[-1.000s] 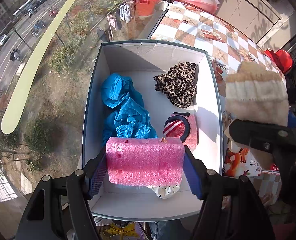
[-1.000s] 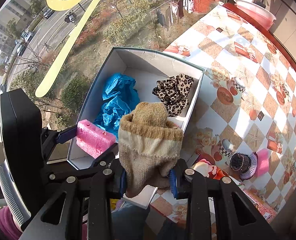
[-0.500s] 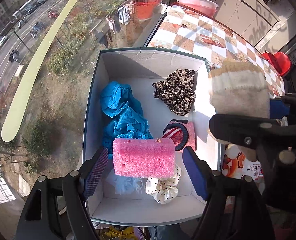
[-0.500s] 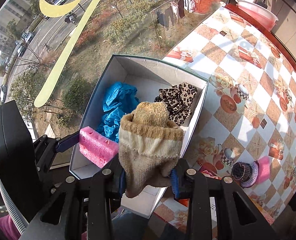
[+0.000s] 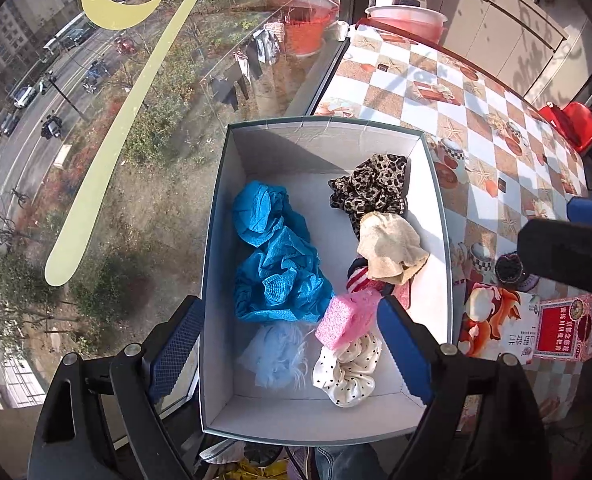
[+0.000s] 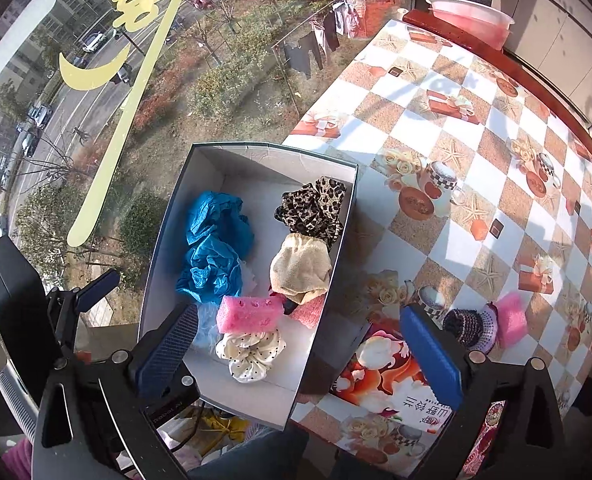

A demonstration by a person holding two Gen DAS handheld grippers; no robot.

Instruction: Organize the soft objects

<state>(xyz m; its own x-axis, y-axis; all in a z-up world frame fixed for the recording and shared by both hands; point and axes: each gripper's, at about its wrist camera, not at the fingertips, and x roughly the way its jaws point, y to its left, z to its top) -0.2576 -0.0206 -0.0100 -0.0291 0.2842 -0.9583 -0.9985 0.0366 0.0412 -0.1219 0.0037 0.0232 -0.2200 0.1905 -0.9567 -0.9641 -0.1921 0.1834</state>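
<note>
A white cardboard box (image 5: 232,208) (image 6: 168,232) stands at the table's window edge. In it lie a blue cloth (image 5: 276,256) (image 6: 214,248), a leopard scrunchie (image 5: 372,188) (image 6: 312,208), a beige knit sock (image 5: 390,248) (image 6: 300,266), a pink foam block (image 5: 342,320) (image 6: 250,314), a dotted white scrunchie (image 5: 346,368) (image 6: 250,354), a pale blue tuft (image 5: 276,352) and a striped red item (image 5: 358,276). My left gripper (image 5: 292,352) is open above the box's near end. My right gripper (image 6: 296,354) is open over the box's right wall. Both are empty.
On the checkered tablecloth (image 6: 476,160) right of the box lie a printed packet (image 6: 380,376) (image 5: 496,328), a dark knit item (image 6: 468,326) (image 5: 510,268) and another pink foam piece (image 6: 510,318). A pink basin (image 6: 470,20) stands at the far end. A window runs along the left.
Both grippers opened and drew back. The pink foam block dropped from the left gripper into the box. The beige sock dropped from the right gripper into the box beside the leopard scrunchie.
</note>
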